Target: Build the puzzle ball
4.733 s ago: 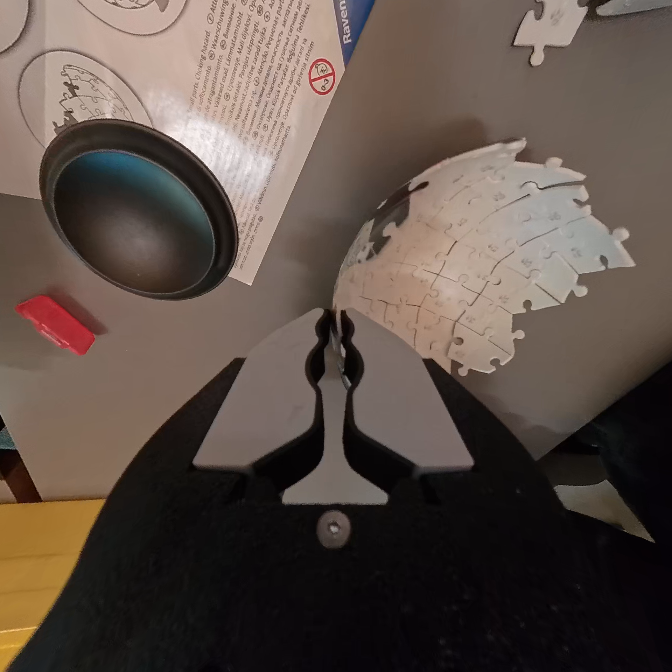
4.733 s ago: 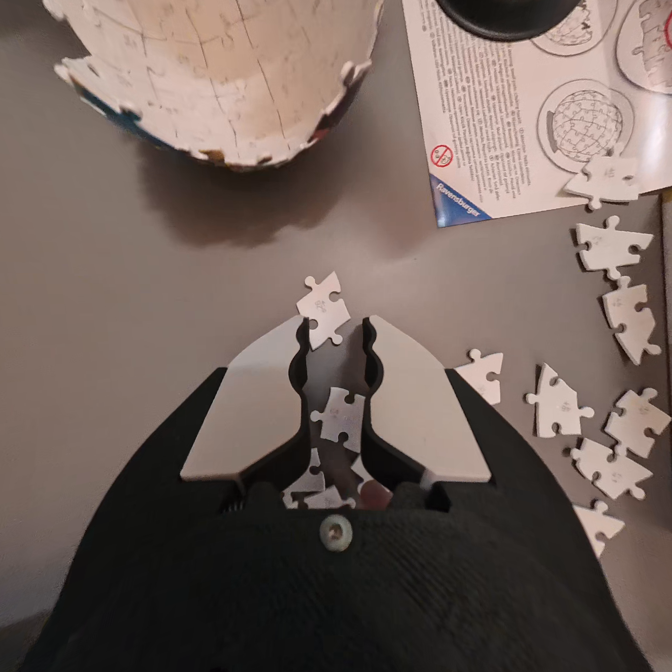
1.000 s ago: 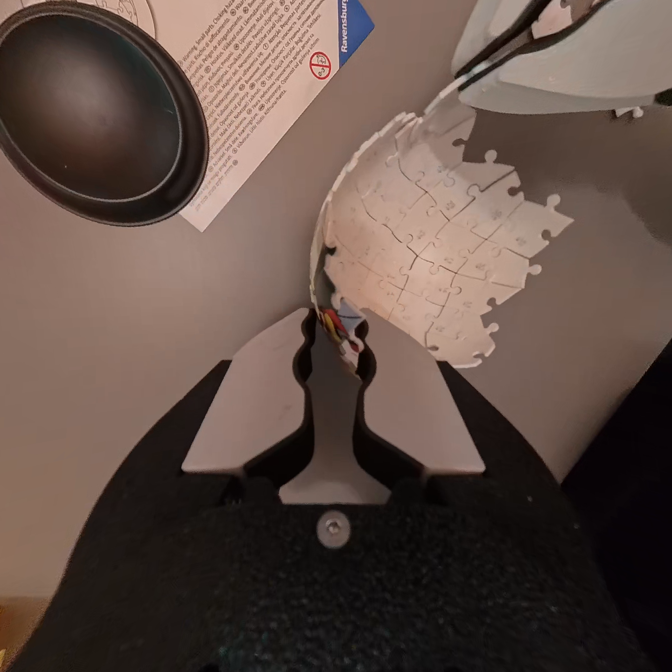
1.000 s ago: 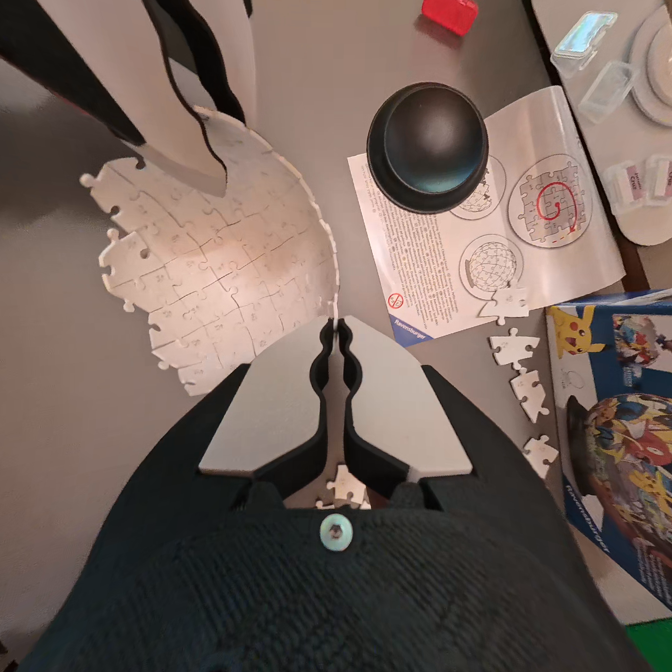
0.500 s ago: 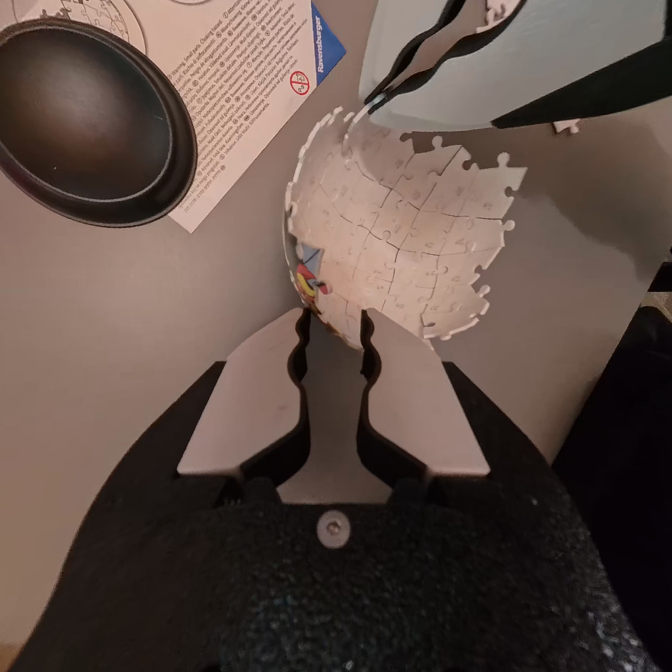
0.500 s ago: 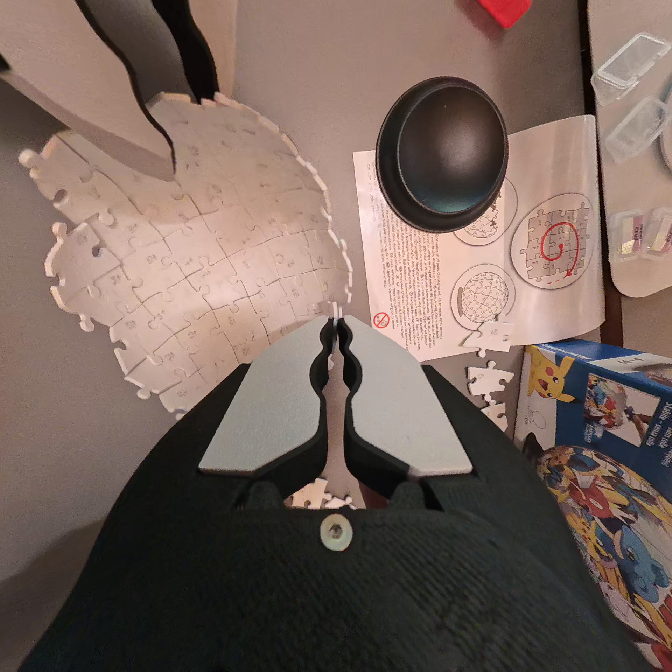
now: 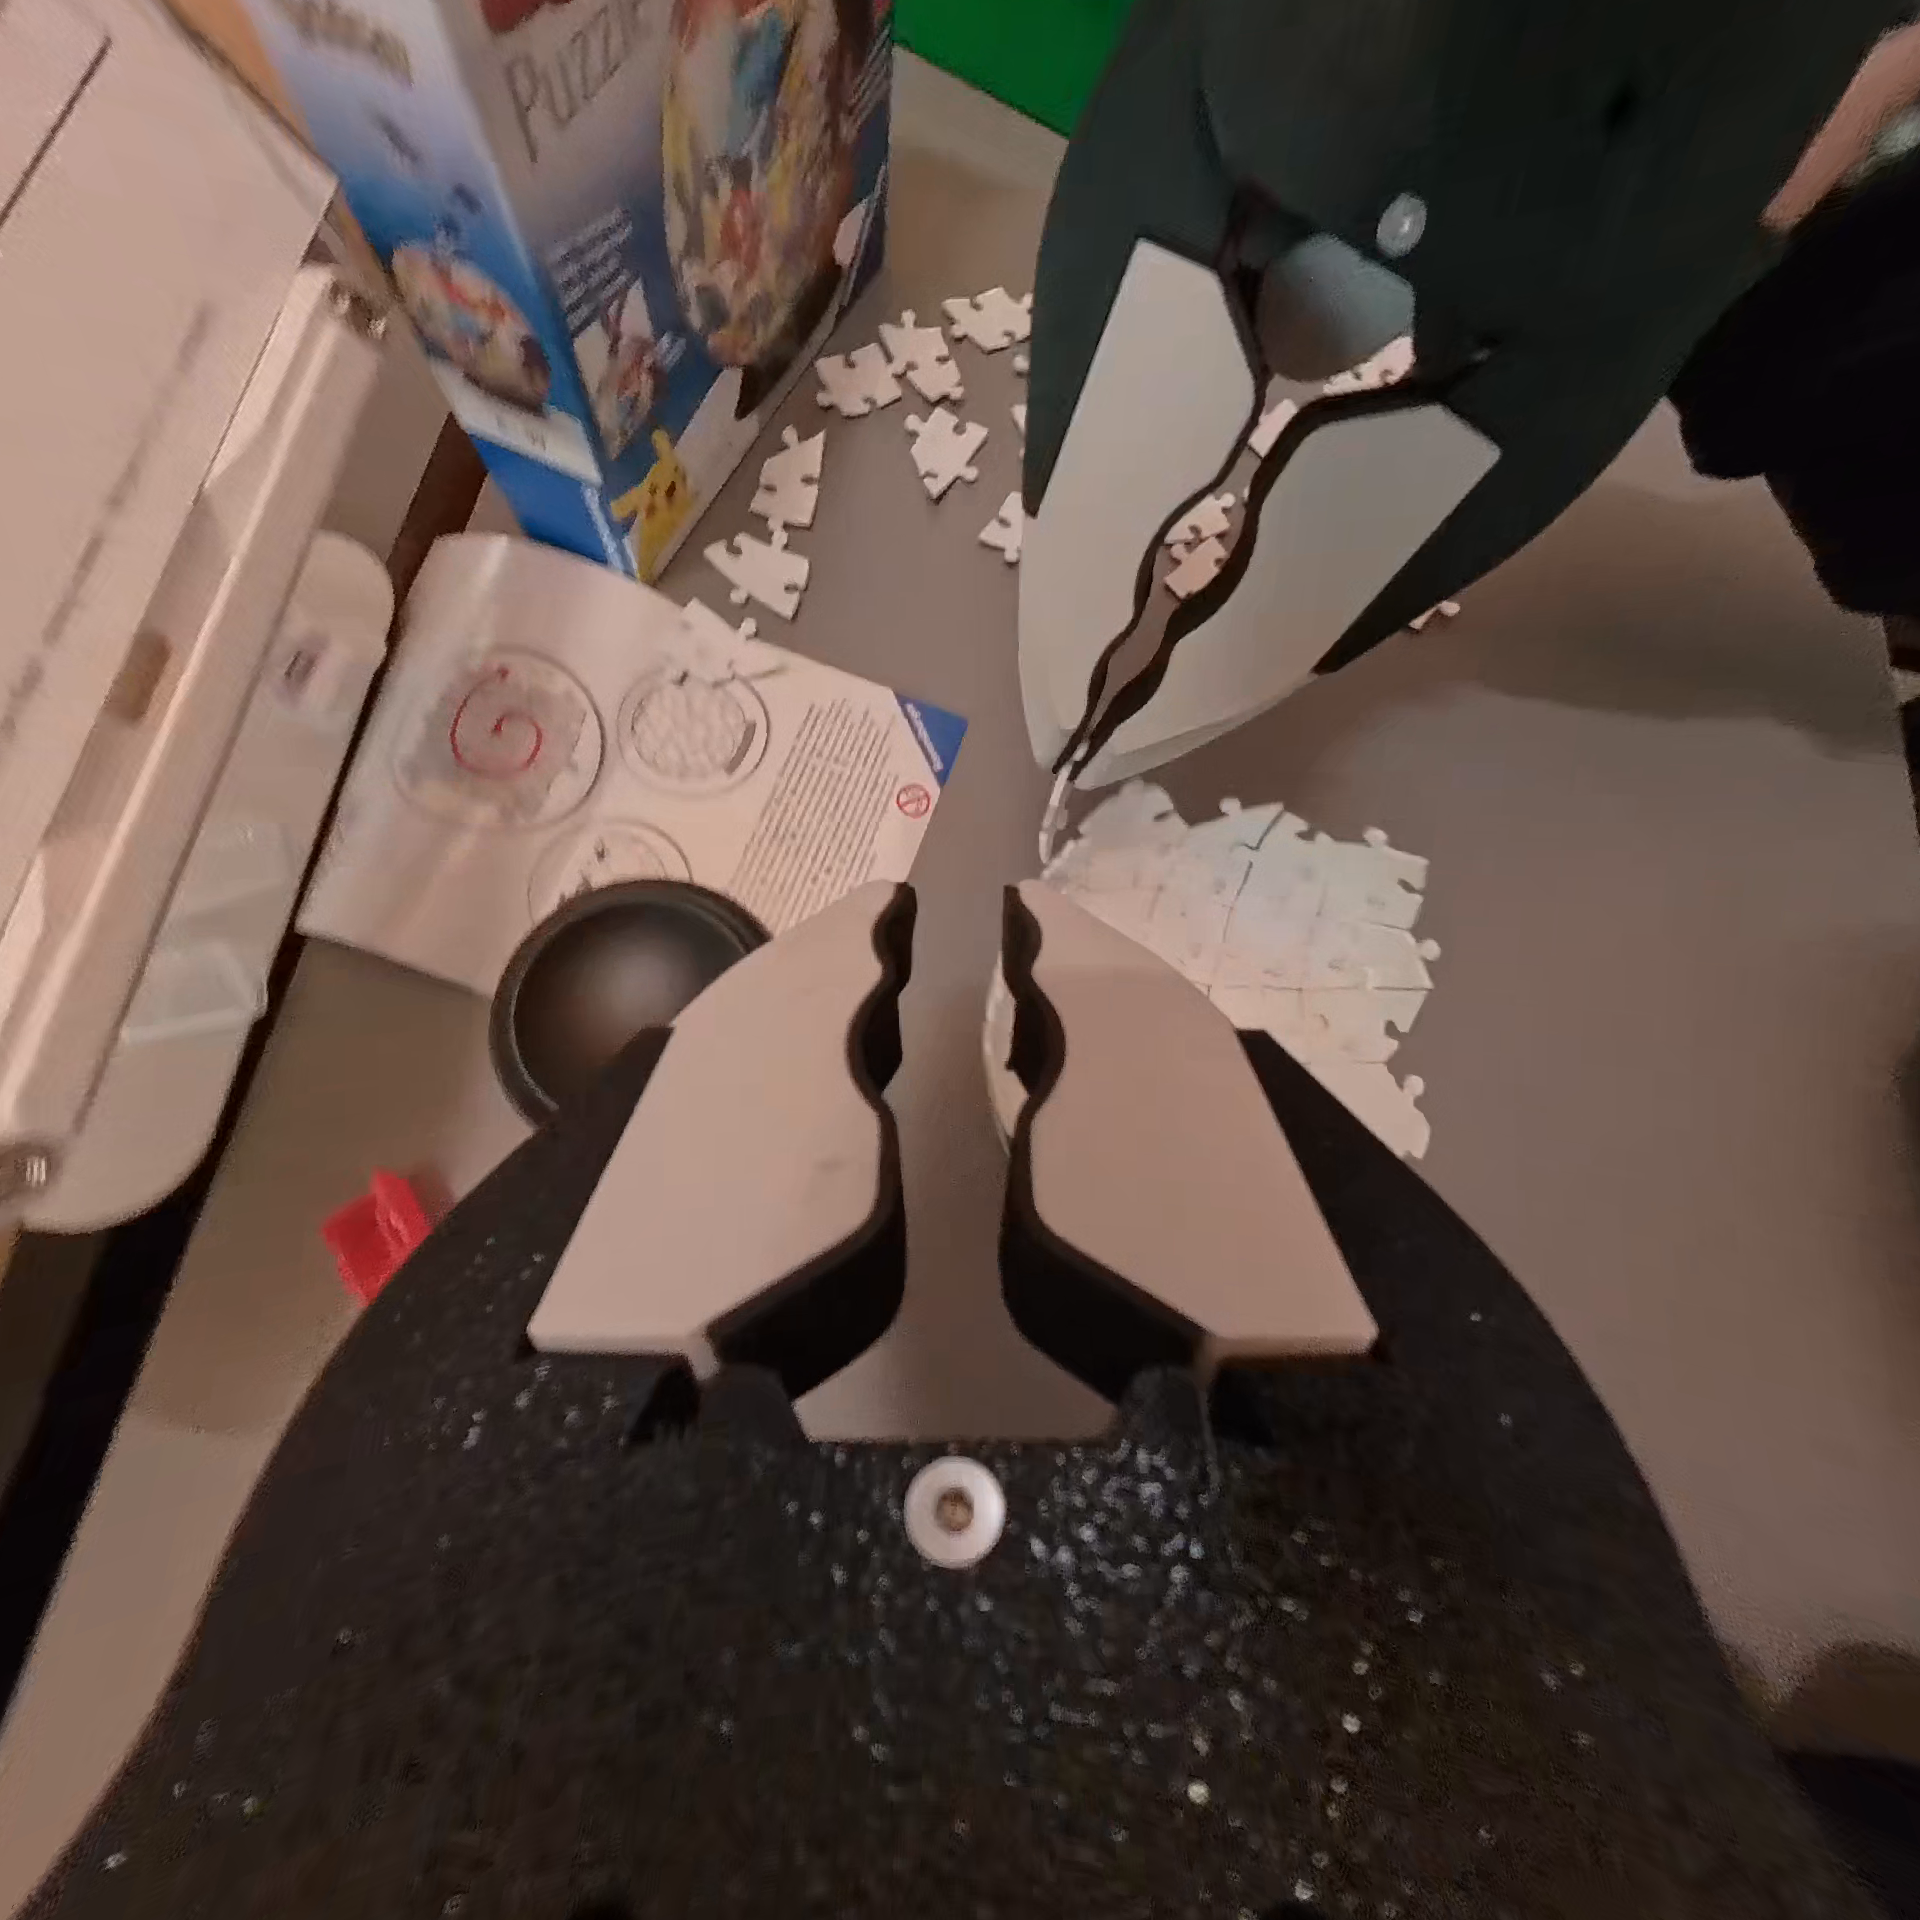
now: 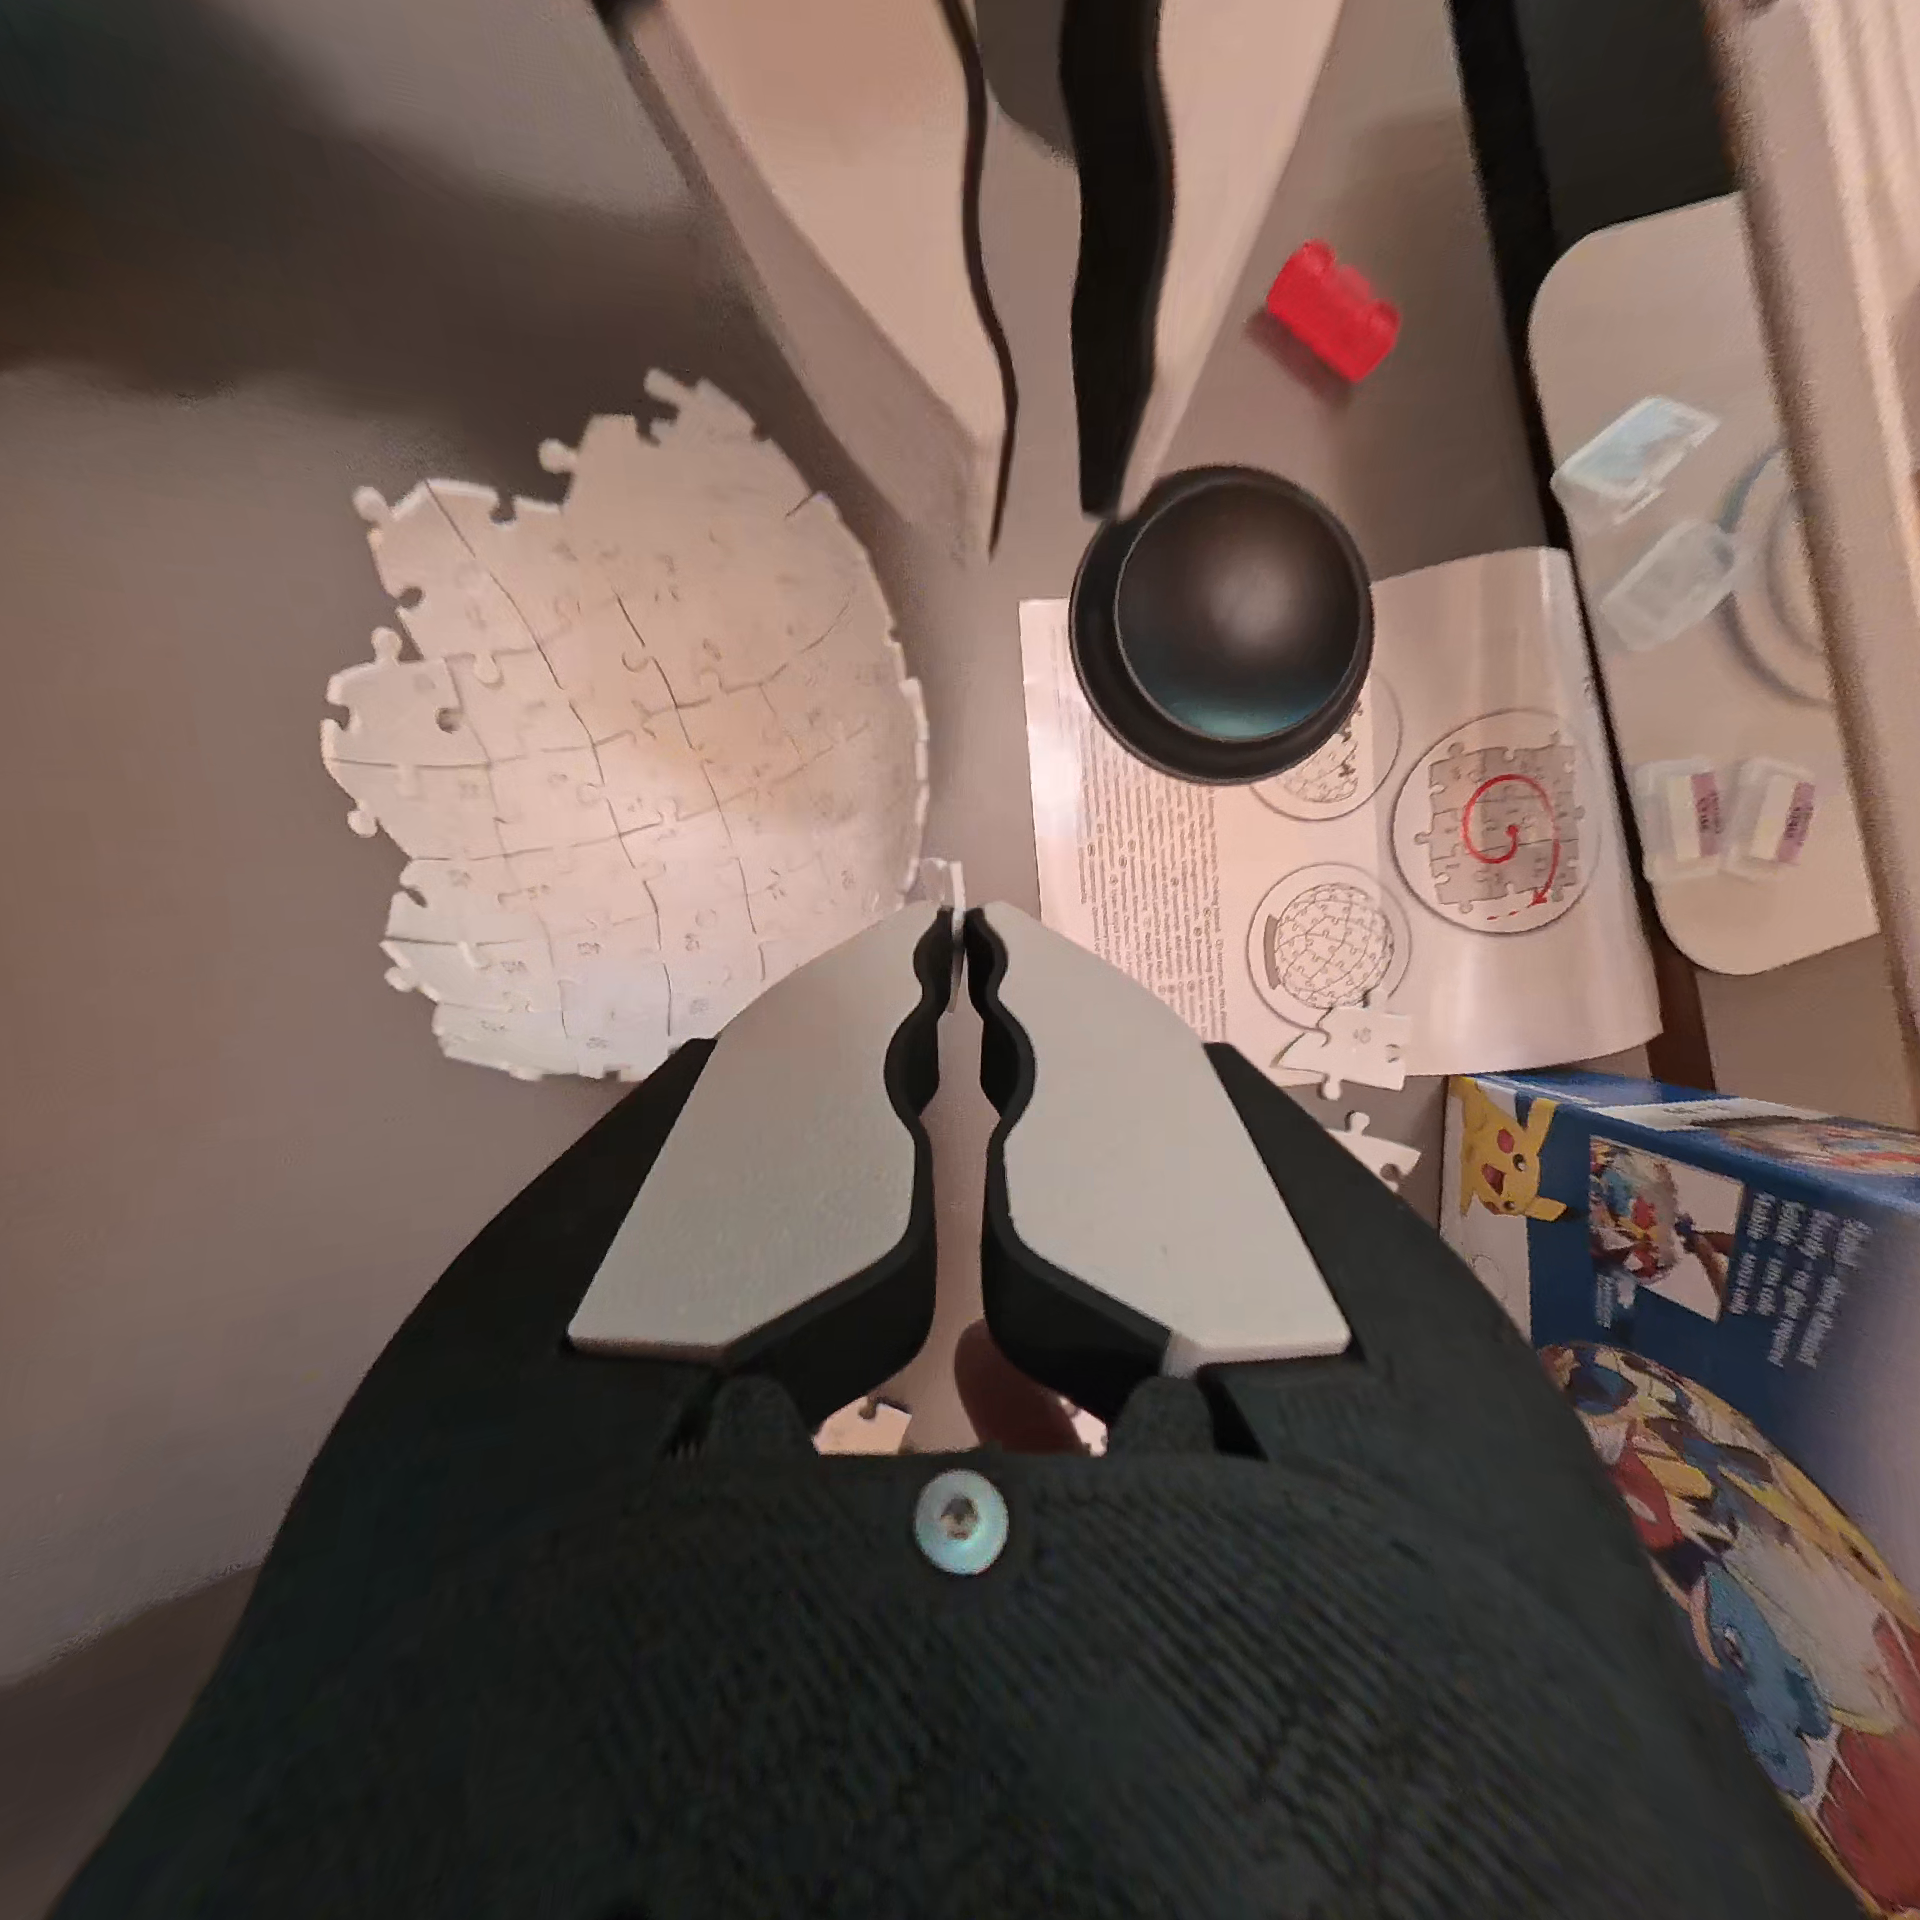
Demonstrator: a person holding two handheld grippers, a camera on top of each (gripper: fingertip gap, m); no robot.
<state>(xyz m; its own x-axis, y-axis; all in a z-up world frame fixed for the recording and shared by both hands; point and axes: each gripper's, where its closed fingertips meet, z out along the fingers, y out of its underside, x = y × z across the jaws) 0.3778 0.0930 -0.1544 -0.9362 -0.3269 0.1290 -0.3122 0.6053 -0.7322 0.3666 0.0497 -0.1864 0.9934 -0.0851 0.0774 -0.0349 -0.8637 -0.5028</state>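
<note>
The half-built puzzle ball (image 8: 623, 748) is a white shell of joined pieces, lying hollow side up on the grey table. It also shows in the left wrist view (image 7: 1278, 935). My right gripper (image 8: 954, 916) is shut on a white puzzle piece (image 8: 940, 883) held edge-on at the shell's right rim. I cannot tell whether the piece is locked in. The right gripper (image 7: 1065, 771) comes down from above in the left wrist view. My left gripper (image 7: 958, 899) is open and empty, just left of the shell. It hangs above the table in the right wrist view (image 8: 1039, 520).
A black round stand (image 8: 1221, 623) sits on an instruction sheet (image 8: 1351, 914) right of the shell. Loose white pieces (image 7: 914, 364) lie by the blue puzzle box (image 8: 1714, 1351). A red block (image 8: 1330, 312) and a white tray (image 8: 1766, 914) with small clear cases are farther right. The left gripper's tips are roughly 6 centimetres from the right gripper's. Both grippers' tips are roughly 20 centimetres from the red block (image 8: 1330, 312). Seen from the left wrist view (image 7: 392, 1244) as well.
My left gripper has opened, let go of the shell's rim and drawn back. The shell now rests on the table. My right gripper stays shut on the piece at the rim.
</note>
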